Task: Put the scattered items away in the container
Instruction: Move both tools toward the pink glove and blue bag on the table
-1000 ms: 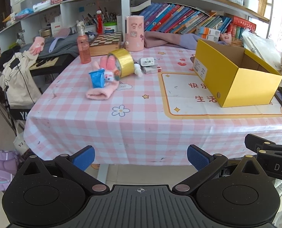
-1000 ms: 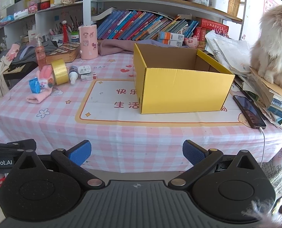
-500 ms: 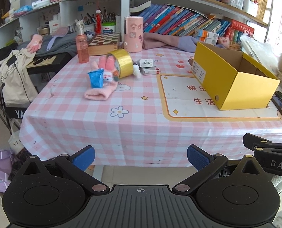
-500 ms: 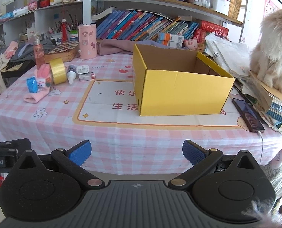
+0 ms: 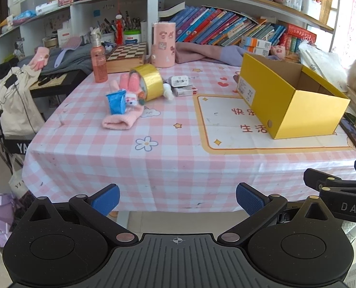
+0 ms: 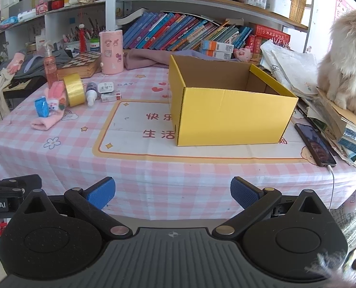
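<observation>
**Yellow box and scattered items, both tongs released**

Yellow box point(image 6: 228, 110): stood open-topped on the pink checked tablecloth point(image 6: 154, 168), straight ahead of my right tongs point(image 6: 173, 192) and ahead-right of my left tongs point(image 5: 176, 199). I could not see its floor.

Scattered items, grouped ahead-left of both tongs, well apart from the box:
- pink glove point(image 5: 125, 112), lying flat, nearest to me;
- blue packet point(image 5: 116, 101), resting on the glove;
- gold tape roll point(image 5: 149, 81), on its edge, touching the glove's fingers;
- small white bottle point(image 6: 90, 94), just right of the tape;
- white charger point(image 5: 179, 81) and small red-ended box point(image 5: 185, 91), beside the bottle.

Left tongs: fingers spread wide, nothing between them, held short of the table edge. Right tongs: likewise spread and holding nothing, level with the left pair.

Also noted: dark phone point(image 6: 315, 144) flat on the cloth, right of the box.
</observation>
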{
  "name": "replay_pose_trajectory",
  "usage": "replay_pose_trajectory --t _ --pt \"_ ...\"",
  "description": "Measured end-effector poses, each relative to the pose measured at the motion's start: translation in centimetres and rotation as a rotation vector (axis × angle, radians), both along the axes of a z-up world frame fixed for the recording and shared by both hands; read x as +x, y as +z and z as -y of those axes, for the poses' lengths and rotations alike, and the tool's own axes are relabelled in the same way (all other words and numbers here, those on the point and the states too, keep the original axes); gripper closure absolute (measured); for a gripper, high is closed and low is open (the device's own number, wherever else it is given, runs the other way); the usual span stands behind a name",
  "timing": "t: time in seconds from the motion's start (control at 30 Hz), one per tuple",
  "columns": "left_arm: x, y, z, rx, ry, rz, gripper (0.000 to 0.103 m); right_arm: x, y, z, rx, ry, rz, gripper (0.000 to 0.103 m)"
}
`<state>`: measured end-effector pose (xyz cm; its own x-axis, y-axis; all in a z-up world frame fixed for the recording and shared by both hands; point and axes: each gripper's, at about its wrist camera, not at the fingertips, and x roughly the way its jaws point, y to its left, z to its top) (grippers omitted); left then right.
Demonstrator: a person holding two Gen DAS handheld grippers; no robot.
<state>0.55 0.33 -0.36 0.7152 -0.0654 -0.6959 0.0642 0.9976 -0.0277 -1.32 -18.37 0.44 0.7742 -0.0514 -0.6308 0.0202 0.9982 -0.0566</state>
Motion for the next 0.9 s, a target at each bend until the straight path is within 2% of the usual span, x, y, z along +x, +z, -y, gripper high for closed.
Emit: replay_pose_trajectory --t 0.37,0.47,0.57,0.9 --pt "-0.05 -0.29 0.15 0.031 0.013 -0.025 0.000 -0.19 -0.37 0.28 0.015 -0.017 -0.019 0.000" --pt "-0.24 -0.16 -0.04 0.014 0.010 -0.017 0.000 -0.29 -0.27 0.20 0.016 -0.012 -0.014 0.000" --pt "-0.44 -0.01 -0.52 -0.043 -0.003 -0.006 0.000 -0.44 -0.24 0.09 0.019 -0.003 -0.010 0.000" --pt "-0.35 -0.09 -0.27 -0.002 0.015 -0.008 0.000 -0.65 -0.18 0.06 0.013 -0.006 -0.009 0.000"
